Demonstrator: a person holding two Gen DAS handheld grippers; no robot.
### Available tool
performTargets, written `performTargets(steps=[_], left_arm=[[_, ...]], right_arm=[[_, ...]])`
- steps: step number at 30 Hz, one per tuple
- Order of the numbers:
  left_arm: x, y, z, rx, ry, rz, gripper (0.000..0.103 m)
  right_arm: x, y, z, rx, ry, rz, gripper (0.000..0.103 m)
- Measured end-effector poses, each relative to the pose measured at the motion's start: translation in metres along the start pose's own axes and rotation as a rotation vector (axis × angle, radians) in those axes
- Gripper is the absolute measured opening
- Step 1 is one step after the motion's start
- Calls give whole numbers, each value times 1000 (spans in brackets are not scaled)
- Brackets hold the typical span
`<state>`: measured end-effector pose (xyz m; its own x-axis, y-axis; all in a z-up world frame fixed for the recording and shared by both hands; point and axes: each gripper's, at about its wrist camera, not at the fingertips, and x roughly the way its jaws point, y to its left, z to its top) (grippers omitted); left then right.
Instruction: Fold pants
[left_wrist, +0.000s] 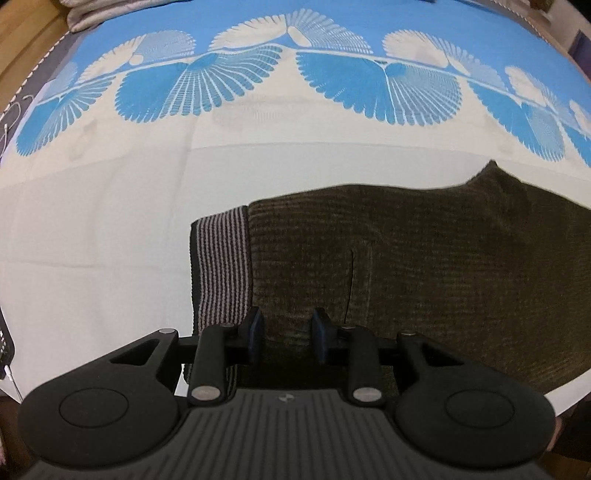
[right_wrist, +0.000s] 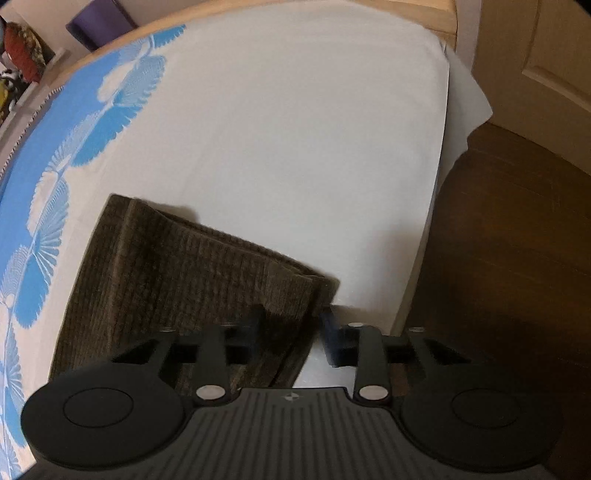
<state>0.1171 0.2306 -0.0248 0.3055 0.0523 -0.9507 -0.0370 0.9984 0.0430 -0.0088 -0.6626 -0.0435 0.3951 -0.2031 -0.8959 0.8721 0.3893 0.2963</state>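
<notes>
Dark olive ribbed pants (left_wrist: 424, 266) lie flat on a white and blue bed sheet (left_wrist: 92, 229), with a striped grey waistband (left_wrist: 221, 266) at their left end. My left gripper (left_wrist: 287, 332) is open, its fingers just above the pants beside the waistband. In the right wrist view the pants' leg end (right_wrist: 184, 273) lies doubled in layers near the bed's corner. My right gripper (right_wrist: 293, 328) is open, its jaws on either side of the leg end's near corner.
The sheet's blue fan pattern (left_wrist: 295, 74) runs across the far side of the bed. A wooden bed frame (right_wrist: 406, 11) and dark wooden floor (right_wrist: 517, 240) lie to the right of the bed's edge. A folded blanket (left_wrist: 85, 18) sits at the far left.
</notes>
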Motion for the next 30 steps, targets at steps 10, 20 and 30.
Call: performTargets(steps=[10, 20, 30], left_arm=[[-17, 20, 3, -72, -61, -42, 33], [-18, 48, -8, -108, -66, -37, 33], [-19, 59, -17, -103, -76, -59, 33]], right_arm=[[-77, 75, -52, -274, -369, 16, 21], [-193, 214, -368, -1220, -813, 556, 20], [-143, 152, -572, -1897, -316, 813, 46]])
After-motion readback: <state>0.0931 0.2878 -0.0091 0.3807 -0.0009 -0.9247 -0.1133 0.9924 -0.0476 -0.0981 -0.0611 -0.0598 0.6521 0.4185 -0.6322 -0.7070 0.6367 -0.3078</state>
